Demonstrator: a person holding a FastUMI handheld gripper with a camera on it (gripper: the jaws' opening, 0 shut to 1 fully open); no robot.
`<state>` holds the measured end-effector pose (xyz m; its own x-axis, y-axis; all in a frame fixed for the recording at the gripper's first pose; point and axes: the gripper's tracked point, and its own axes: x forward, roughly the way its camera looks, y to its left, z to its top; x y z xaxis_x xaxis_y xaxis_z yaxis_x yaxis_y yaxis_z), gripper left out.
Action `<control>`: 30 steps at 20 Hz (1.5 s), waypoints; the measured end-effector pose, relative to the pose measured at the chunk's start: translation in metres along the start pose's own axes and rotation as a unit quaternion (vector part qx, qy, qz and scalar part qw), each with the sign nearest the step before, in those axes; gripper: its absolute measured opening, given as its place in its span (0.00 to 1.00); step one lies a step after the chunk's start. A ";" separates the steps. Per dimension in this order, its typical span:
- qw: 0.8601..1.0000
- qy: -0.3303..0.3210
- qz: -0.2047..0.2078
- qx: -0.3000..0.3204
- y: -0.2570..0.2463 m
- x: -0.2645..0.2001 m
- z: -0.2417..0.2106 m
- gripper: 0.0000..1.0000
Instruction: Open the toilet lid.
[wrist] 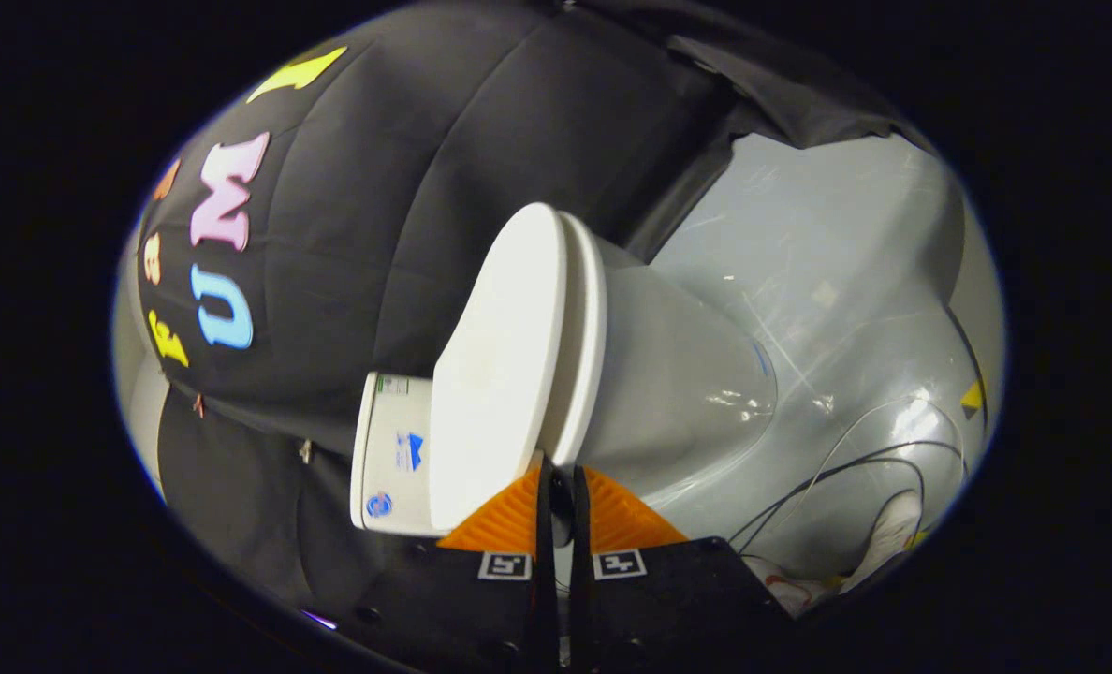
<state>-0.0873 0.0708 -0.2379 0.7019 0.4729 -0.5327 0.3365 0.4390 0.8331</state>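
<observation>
The white toilet appears turned on its side because the camera is rolled. Its lid (495,374) lies closed, flat against the seat (582,346), above the bowl (678,384). The tank (392,459), with small stickers on it, sits behind the lid against the booth wall. My gripper (556,468) has its fingers drawn together with only a thin dark slit between them. The fingertips rest right at the rim where lid and seat meet, at the toilet's side edge. Nothing shows held between the fingers.
The glossy grey floor (846,234) spreads beyond the bowl. Black cables (855,468) loop over it near the toilet's base, beside a white object (893,534). A small yellow marker (973,398) lies on the floor. The black cloth wall (406,187) stands behind the tank.
</observation>
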 end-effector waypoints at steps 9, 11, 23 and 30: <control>1.000 -0.013 -0.019 -0.016 0.015 -0.013 0.008 0.09; 0.999 -0.016 -0.028 -0.027 0.026 -0.018 0.007 0.09; 0.989 -0.023 -0.071 -0.125 0.143 -0.049 0.012 0.05; 0.959 -0.030 -0.142 -0.243 0.225 -0.053 -0.007 0.07</control>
<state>-0.0534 0.1493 -0.0235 0.6654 0.2428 -0.7059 0.1982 0.8542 0.4806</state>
